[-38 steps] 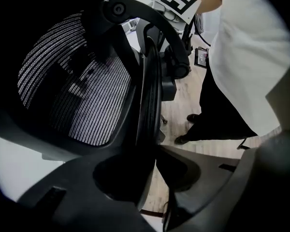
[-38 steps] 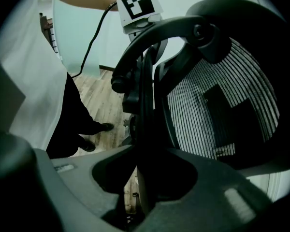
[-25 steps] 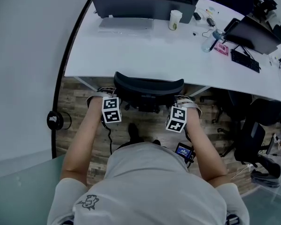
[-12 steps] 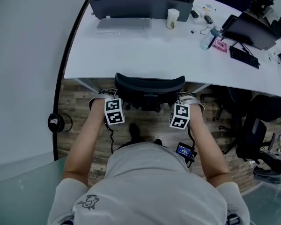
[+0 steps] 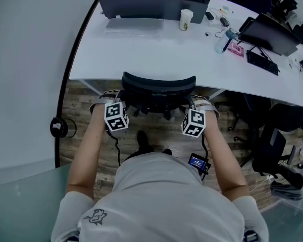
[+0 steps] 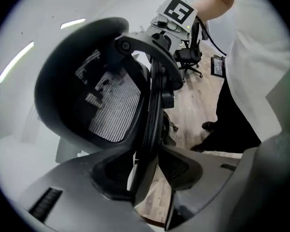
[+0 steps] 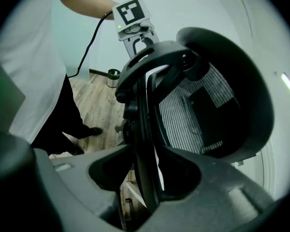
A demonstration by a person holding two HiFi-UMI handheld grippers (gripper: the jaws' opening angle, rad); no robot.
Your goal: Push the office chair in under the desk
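The black office chair's mesh back (image 5: 159, 84) sits at the white desk's (image 5: 141, 54) front edge, its top just under the rim. My left gripper (image 5: 122, 102) is at the back's left side and my right gripper (image 5: 188, 104) at its right side. In the left gripper view the chair's back frame (image 6: 154, 105) runs between my left gripper's (image 6: 150, 178) jaws, with floor showing beside it. The right gripper view shows the same frame (image 7: 145, 129) between my right gripper's (image 7: 145, 178) jaws with a gap. Both pairs of jaws have just been opening, and neither grips the frame.
On the desk stand a dark monitor (image 5: 156, 4), a paper cup (image 5: 185, 20), a keyboard (image 5: 261, 63) and small items. Another black chair (image 5: 272, 150) stands at the right. A grey curved partition (image 5: 30, 59) and a round bin (image 5: 58, 127) are at the left.
The left gripper's marker cube has rolled and shifted slightly left. The right cube sits a little higher against the chair's side. The chair back stays at the desk edge.
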